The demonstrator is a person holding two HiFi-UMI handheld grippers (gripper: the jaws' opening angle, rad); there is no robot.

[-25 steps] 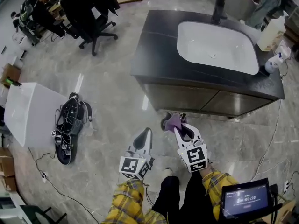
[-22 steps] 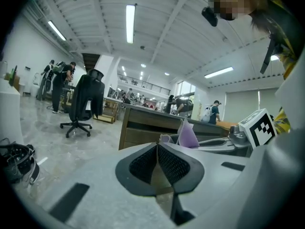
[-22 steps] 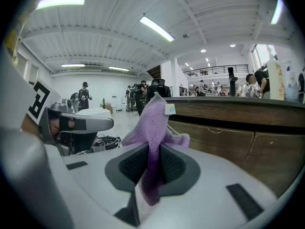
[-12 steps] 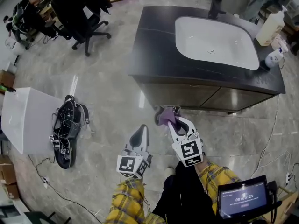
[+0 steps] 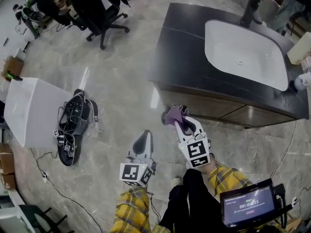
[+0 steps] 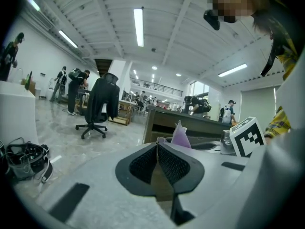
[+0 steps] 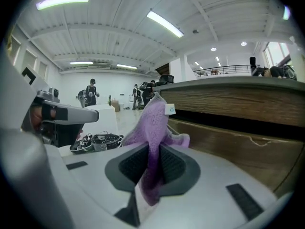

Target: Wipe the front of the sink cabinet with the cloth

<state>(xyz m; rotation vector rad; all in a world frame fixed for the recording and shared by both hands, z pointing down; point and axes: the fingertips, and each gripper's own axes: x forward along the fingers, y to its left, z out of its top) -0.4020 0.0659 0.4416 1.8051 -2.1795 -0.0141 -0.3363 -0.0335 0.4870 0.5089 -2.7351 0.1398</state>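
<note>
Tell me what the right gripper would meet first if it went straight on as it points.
Probably the sink cabinet front, close to its corner; the cloth clamped in the right gripper would touch first. Depth is unclear, so it might just slip past that corner.

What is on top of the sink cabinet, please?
A dark countertop with a white basin, empty but for its drain; a dark faucet behind it; a cream container and a white bottle at the right edge, both partly cut off.

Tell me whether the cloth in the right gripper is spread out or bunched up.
Bunched up. The right gripper pinches the purple cloth, which stands in a crumpled peak.
</note>
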